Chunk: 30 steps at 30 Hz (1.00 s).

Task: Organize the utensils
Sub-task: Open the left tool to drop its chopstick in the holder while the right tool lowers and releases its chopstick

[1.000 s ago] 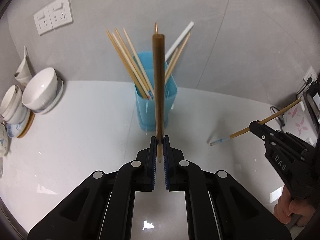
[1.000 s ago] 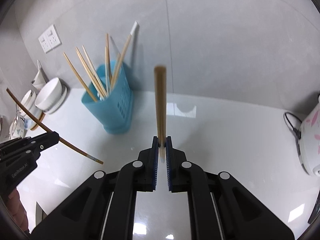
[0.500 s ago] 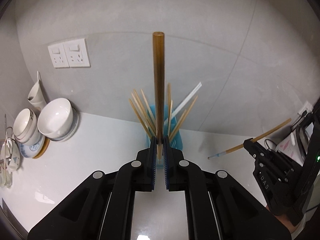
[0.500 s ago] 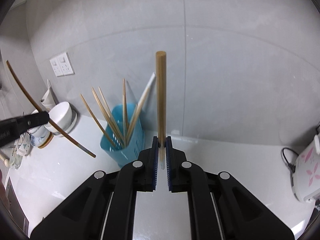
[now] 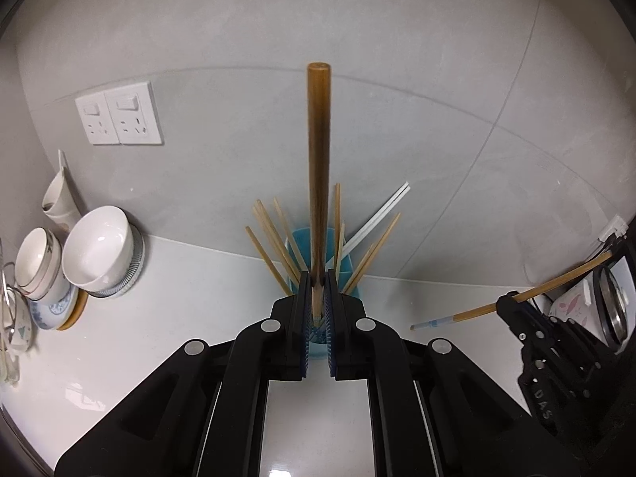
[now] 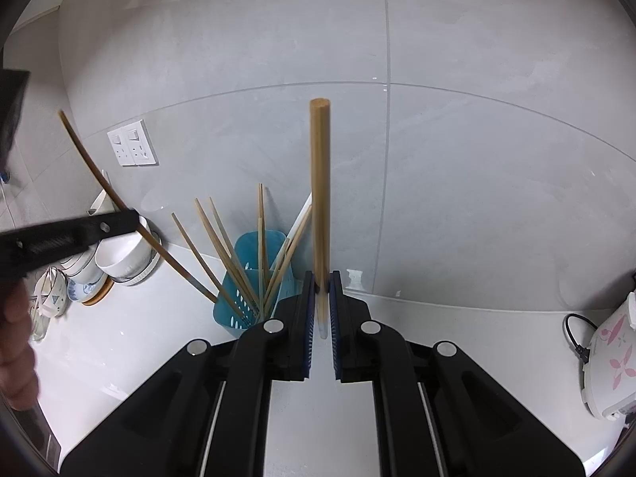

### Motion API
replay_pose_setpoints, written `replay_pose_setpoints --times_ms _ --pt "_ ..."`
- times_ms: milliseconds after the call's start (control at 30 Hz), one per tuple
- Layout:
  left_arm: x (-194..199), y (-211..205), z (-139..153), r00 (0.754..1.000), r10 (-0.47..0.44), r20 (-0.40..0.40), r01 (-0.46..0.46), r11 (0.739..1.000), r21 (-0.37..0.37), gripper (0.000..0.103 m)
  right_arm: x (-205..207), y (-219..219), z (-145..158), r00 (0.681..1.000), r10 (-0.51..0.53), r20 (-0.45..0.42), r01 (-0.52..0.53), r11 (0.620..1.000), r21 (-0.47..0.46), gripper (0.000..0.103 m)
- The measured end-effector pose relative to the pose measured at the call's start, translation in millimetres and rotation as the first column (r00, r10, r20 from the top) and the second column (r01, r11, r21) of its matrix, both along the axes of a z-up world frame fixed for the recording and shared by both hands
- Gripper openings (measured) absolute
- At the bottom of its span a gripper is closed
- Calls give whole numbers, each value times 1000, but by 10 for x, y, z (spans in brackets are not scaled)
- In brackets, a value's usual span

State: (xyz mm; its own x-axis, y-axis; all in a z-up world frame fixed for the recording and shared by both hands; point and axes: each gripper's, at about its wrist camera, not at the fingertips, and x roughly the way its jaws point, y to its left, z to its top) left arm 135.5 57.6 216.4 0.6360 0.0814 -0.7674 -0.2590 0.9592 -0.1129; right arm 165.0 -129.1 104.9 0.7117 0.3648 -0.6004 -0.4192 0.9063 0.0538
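My left gripper (image 5: pixel 317 283) is shut on a dark brown chopstick (image 5: pixel 318 167) that points straight away from the camera, lined up over the blue utensil holder (image 5: pixel 314 240). The holder holds several bamboo chopsticks and a white pair (image 5: pixel 377 218). My right gripper (image 6: pixel 321 283) is shut on a lighter brown chopstick (image 6: pixel 320 183), to the right of the blue holder (image 6: pixel 254 274). The left view shows the right gripper (image 5: pixel 507 302) at the right with its chopstick (image 5: pixel 556 284). In the right view the left gripper (image 6: pixel 133 216) and its chopstick (image 6: pixel 167 258) appear at the left.
White bowls (image 5: pixel 99 250) stacked on plates stand at the left of the white counter (image 5: pixel 198 298), under a double wall socket (image 5: pixel 119 119). A white flowered cooker (image 6: pixel 610 361) with a black cord sits at the far right. A hand (image 6: pixel 16 357) shows at the left edge.
Both grippers have risen with their chopsticks. The blue holder now sits lower and smaller in both views, and more of the wall shows.
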Motion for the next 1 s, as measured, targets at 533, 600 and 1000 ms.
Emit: replay_pose_setpoints --times_ms 533,600,1000 --pt "411 13 -618 994 -39 -100 36 999 -36 10 246 101 -76 999 -1 -34 2 1000 9 6" --pt "392 31 -623 996 -29 -85 27 999 -30 28 256 124 -56 999 6 -33 -5 1000 11 6" --pt "-61 323 -453 999 46 14 -47 999 19 85 283 433 166 993 114 5 -114 990 77 6"
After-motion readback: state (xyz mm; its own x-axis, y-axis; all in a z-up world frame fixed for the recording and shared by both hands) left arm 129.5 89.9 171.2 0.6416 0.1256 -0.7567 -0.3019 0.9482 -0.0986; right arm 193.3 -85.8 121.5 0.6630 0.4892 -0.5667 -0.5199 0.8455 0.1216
